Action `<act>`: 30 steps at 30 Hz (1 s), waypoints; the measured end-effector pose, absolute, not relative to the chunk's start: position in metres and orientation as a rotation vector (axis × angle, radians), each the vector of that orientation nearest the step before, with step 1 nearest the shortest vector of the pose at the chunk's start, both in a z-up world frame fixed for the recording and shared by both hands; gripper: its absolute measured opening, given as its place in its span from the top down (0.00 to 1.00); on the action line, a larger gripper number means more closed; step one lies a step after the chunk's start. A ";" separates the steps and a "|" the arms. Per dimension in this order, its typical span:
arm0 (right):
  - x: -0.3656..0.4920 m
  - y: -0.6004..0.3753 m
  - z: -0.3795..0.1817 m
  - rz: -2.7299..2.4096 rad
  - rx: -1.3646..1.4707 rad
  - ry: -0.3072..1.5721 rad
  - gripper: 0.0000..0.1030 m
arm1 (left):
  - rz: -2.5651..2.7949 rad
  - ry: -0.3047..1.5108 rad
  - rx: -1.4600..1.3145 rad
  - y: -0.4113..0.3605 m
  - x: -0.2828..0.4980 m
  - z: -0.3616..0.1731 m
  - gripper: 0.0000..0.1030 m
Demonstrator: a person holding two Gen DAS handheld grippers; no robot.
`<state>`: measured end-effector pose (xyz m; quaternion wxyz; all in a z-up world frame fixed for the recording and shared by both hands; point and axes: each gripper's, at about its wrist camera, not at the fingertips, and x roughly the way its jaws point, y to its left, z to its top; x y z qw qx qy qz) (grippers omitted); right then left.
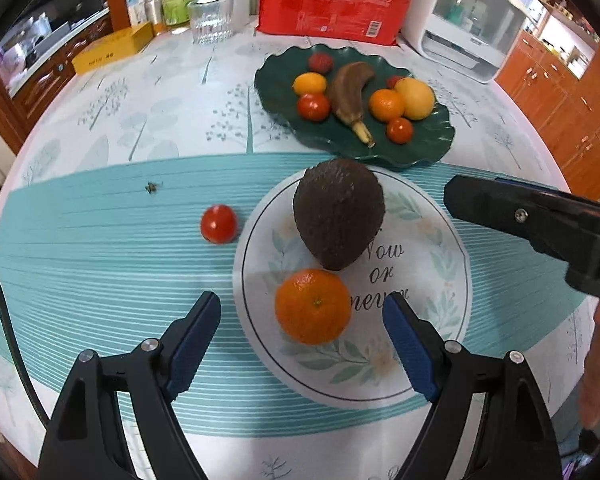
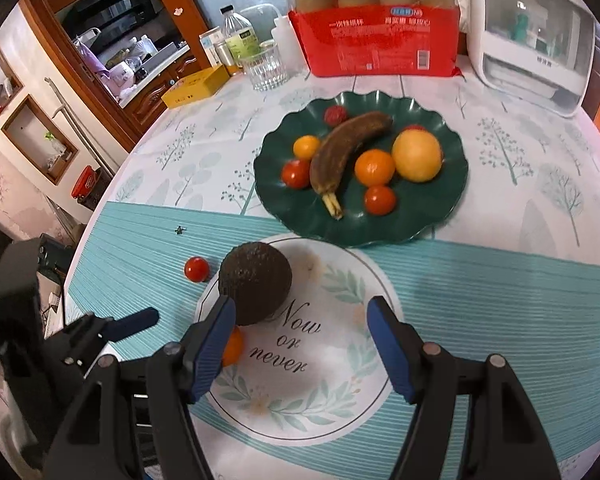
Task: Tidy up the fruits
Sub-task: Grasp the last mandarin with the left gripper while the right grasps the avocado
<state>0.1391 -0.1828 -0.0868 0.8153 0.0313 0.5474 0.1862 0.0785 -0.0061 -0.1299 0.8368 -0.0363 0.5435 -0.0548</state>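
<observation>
A dark, pebbly-skinned avocado [image 1: 339, 214] stands on the printed white circle [image 1: 432, 344] of the teal striped mat [image 1: 100, 264], its narrow end toward the near side. Just near of it, touching or almost touching, sits a bright mandarin [image 1: 313, 306] with its green stem scar facing up. A small cherry tomato [image 1: 218, 224] lies on the mat just left of the circle's edge, apart from both.

Farther back, a dark green scalloped plate [image 2: 452, 204] overlaps the mat's far edge. It carries a browned banana [image 2: 346, 152] across the middle, two red tomatoes, a small yellow fruit and a red berry-like fruit to the left and far side, and an orange mandarin plus a larger yellow-orange fruit to the right.

The left gripper [image 1: 302, 316] hangs over the mandarin with its blue pads spread on either side, not touching it. The right gripper [image 2: 300, 312] is also spread wide, empty, over the circle's lettering, its left finger just beside the avocado.

Bare mat lies open to the left and right of the circle. The round desk [image 2: 540, 128] has free cloth left of the plate; a glass, bottles, a yellow box, a red package and a white appliance line its far rim.
</observation>
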 end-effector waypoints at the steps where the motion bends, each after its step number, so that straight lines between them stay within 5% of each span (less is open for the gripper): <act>1: 0.139 -0.182 -0.089 0.395 0.074 1.172 0.33 | -0.110 1.152 -0.091 -0.006 0.078 -0.136 0.25; 5: 0.142 -0.179 -0.095 0.394 0.091 1.183 0.33 | -0.093 1.171 -0.137 -0.004 0.080 -0.150 0.42; 11: 0.148 -0.171 -0.104 0.402 0.097 1.205 0.33 | -0.106 1.155 -0.219 -0.001 0.080 -0.156 0.55; 30: 0.175 -0.138 -0.132 0.453 0.125 1.270 0.33 | -0.072 1.168 -0.283 0.033 0.084 -0.156 0.57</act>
